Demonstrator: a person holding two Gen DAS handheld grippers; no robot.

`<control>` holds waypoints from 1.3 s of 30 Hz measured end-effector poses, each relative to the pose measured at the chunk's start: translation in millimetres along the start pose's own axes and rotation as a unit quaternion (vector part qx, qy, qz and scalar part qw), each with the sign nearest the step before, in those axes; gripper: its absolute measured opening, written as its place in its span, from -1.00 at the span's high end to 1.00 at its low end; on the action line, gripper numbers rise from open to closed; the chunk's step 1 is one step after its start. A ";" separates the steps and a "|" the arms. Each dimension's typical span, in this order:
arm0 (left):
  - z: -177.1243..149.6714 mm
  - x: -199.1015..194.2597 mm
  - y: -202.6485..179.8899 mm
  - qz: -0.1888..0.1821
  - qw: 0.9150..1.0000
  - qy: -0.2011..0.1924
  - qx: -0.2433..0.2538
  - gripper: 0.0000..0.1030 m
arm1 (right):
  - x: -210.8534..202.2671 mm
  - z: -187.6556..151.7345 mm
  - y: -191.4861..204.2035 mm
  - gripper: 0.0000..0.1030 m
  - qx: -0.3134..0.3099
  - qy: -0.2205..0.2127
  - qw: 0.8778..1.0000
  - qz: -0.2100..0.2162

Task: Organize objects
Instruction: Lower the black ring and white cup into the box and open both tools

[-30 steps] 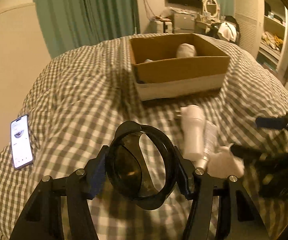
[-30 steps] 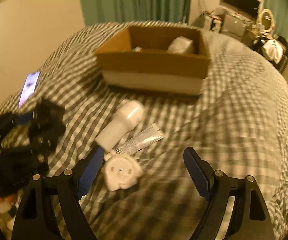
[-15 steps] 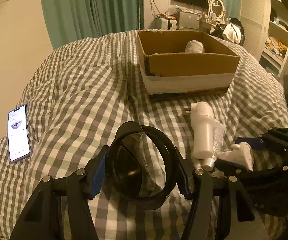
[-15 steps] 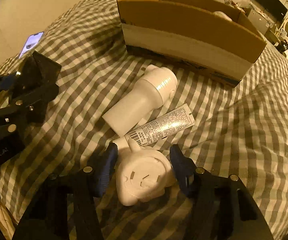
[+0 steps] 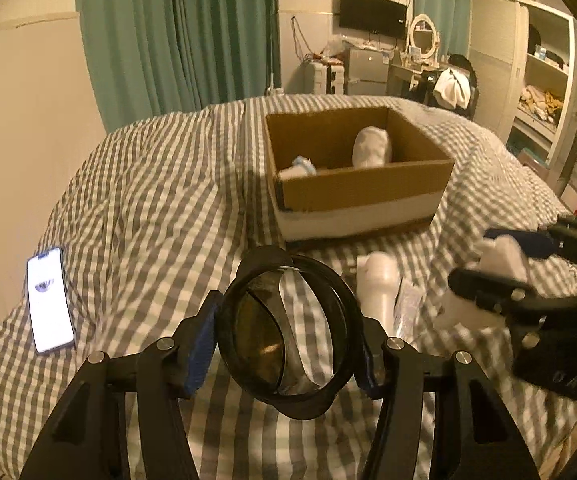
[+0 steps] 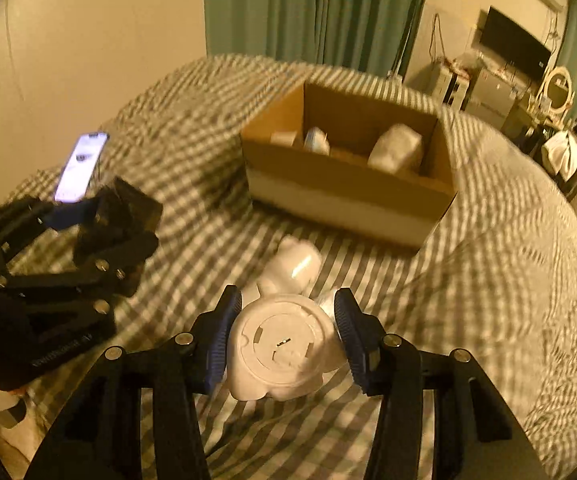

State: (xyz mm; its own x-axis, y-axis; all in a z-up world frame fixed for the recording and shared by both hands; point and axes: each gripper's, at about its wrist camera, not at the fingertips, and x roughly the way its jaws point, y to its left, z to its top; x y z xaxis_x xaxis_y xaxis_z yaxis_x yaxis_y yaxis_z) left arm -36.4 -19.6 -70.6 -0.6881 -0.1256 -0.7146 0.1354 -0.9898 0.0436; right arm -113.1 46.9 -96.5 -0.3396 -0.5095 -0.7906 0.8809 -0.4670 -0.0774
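Observation:
My left gripper (image 5: 286,342) is shut on a black ring-shaped object with a dark lens (image 5: 256,332), held above the checked bedspread. My right gripper (image 6: 286,336) has its jaws closing on a white round-based figurine (image 6: 280,344). The blue pads press its sides and it hangs clear of the bed. The same figurine (image 5: 506,258) shows at the right of the left wrist view. A white bottle (image 6: 292,268) and a clear tube (image 5: 406,308) lie on the bed just beyond it. Farther back stands an open cardboard box (image 5: 360,188).
Inside the box lie a white bundle (image 5: 372,146) and a small white-and-blue item (image 5: 300,166). A lit phone (image 5: 48,300) rests on the bedspread at the left edge. Green curtains, a desk and shelves stand beyond the bed (image 5: 148,200).
My right gripper closed around the white figurine and lifted it off the bed. My left gripper rose a little with the black ring still in it.

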 end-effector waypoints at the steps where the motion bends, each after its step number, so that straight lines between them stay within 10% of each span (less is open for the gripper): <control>1: 5.3 0.0 -1.4 -0.002 1.000 -0.003 0.005 -0.13 | -5.2 6.6 -1.6 0.06 -0.002 -0.007 1.000 -0.002; 21: 162.8 78.1 -23.8 -0.022 0.999 -0.048 0.008 -0.13 | -0.7 156.6 -94.1 0.06 0.035 -0.101 0.994 -0.024; 39: 172.0 195.8 -41.9 -0.030 0.999 0.011 0.027 -0.13 | 126.0 180.4 -160.3 0.06 0.093 -0.056 0.994 0.024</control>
State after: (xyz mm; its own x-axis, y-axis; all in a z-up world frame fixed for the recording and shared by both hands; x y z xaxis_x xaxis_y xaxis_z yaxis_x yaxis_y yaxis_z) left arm -299.4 -14.3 -92.3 -0.6783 -0.0654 -0.7319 0.0552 -0.9977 0.0380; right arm -356.6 -72.8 -74.1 -0.3426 -0.6068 -0.7172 0.8239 -0.5609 0.0810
